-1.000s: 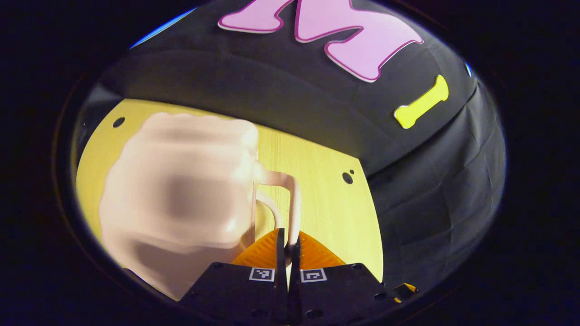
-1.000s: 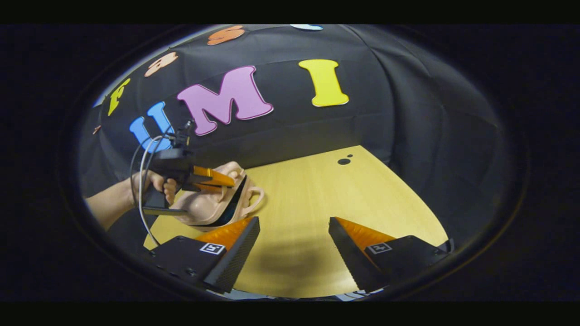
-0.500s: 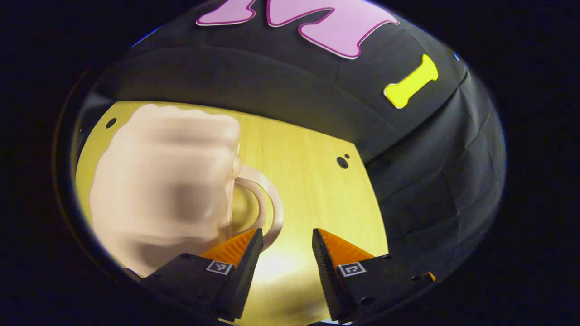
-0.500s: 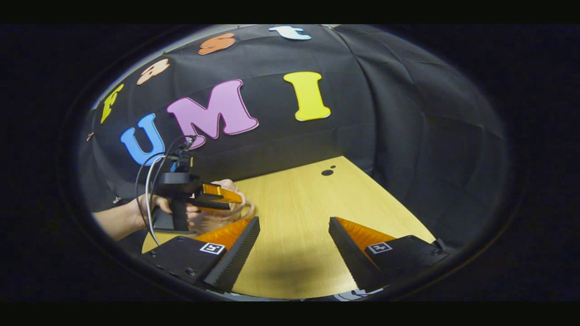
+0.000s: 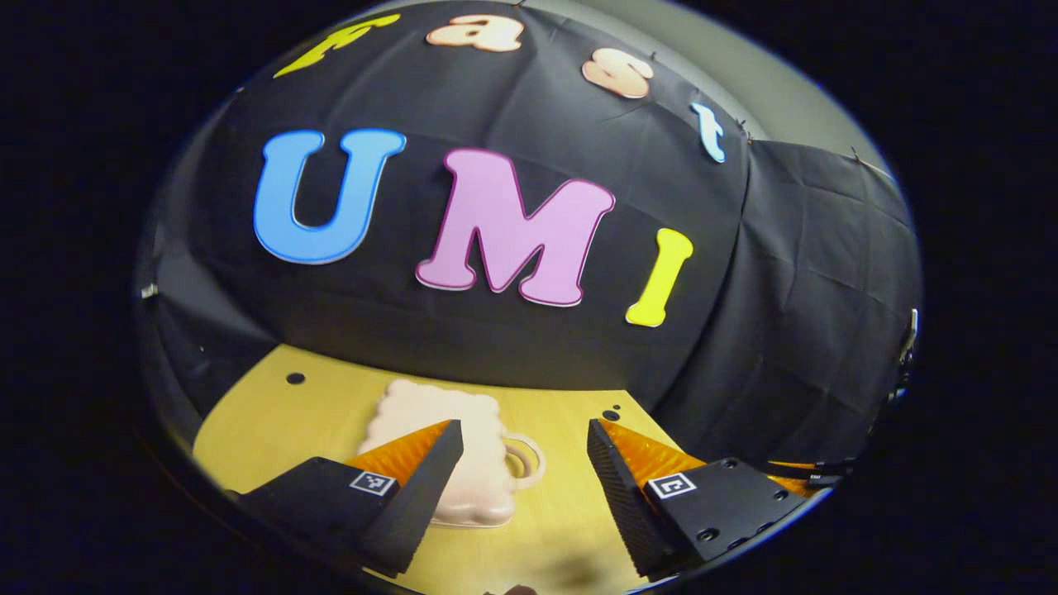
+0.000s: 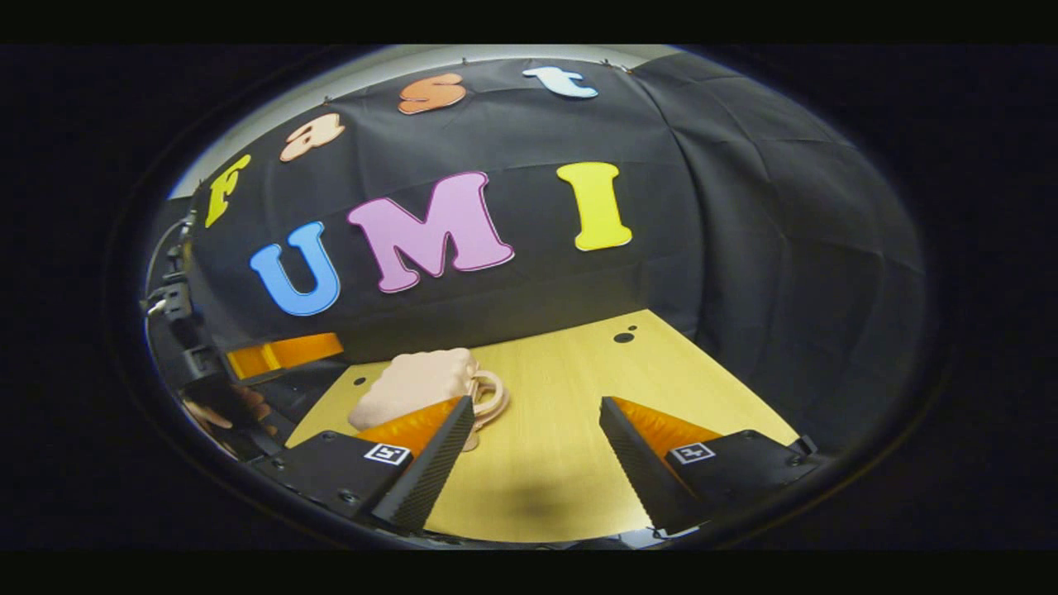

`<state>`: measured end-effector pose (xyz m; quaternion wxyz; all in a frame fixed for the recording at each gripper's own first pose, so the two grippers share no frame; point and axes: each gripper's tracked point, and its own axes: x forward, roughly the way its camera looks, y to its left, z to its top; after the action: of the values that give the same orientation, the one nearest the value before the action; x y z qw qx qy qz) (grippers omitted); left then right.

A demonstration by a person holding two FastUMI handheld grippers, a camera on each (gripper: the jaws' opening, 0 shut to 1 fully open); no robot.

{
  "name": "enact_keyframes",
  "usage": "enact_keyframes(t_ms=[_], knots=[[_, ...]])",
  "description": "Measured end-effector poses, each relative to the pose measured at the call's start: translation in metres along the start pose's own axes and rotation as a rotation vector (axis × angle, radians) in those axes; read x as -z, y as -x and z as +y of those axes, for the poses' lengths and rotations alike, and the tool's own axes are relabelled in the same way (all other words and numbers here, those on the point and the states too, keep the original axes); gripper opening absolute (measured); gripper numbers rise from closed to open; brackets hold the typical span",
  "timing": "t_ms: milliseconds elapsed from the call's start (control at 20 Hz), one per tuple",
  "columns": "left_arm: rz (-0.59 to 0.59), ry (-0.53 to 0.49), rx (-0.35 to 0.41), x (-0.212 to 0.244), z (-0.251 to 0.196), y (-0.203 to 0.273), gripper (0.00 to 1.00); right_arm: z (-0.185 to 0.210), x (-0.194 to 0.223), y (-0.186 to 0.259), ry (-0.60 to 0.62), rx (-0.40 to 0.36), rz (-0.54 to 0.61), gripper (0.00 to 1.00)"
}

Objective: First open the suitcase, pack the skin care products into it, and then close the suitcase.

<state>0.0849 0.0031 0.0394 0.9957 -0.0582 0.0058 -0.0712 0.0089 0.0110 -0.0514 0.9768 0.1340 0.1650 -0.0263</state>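
Left gripper view: left gripper [image 5: 525, 446] held with its fingers spread wide, nothing between them. Small pink suitcase [image 5: 471, 450] lay closed and flat on the wooden table [image 5: 331, 413], near the far edge by the black cloth wall [image 5: 744, 347]. Near-left part of the case was hidden behind the left finger [image 5: 413, 459]. Loop handle [image 5: 525, 459] stuck out to the right, lying in the gap between the fingers but apart from both. Whether the case was latched could not be made out. Two small dark holes [image 5: 612, 413] sat in the table just right of the handle, one more [image 5: 295, 378] far left.

Right gripper view: right gripper [image 6: 537, 421] also stood wide open and empty, over bare table [image 6: 579, 388]. Suitcase [image 6: 413, 382] lay left of centre, its near side cut off by the left finger [image 6: 430, 446]; handle [image 6: 489, 395] partly visible beside that finger's tip. At far left the other gripper [image 6: 281, 354] showed dimly with cables, and a hand [image 6: 219, 409] below it, dark and hard to read. No skin care products could be made out on the table
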Motion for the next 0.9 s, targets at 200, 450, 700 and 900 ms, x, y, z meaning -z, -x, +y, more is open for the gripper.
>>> enact_keyframes(t_ms=[200,450,700,900], knots=[[-0.096,-0.158,-0.110,0.003,0.024,0.089,0.95,0.036,0.031,0.023,0.069,-0.047,0.022,0.97],[-0.116,-0.289,-0.158,0.017,0.038,0.150,0.97,0.070,0.053,0.044,0.123,-0.115,-0.002,0.97],[-0.078,-0.243,-0.136,0.034,0.037,0.155,0.97,0.086,0.072,0.052,0.145,-0.145,0.028,0.97],[-0.046,-0.160,-0.163,0.043,0.049,0.156,0.98,0.087,0.071,0.057,0.160,-0.145,0.022,0.97]])
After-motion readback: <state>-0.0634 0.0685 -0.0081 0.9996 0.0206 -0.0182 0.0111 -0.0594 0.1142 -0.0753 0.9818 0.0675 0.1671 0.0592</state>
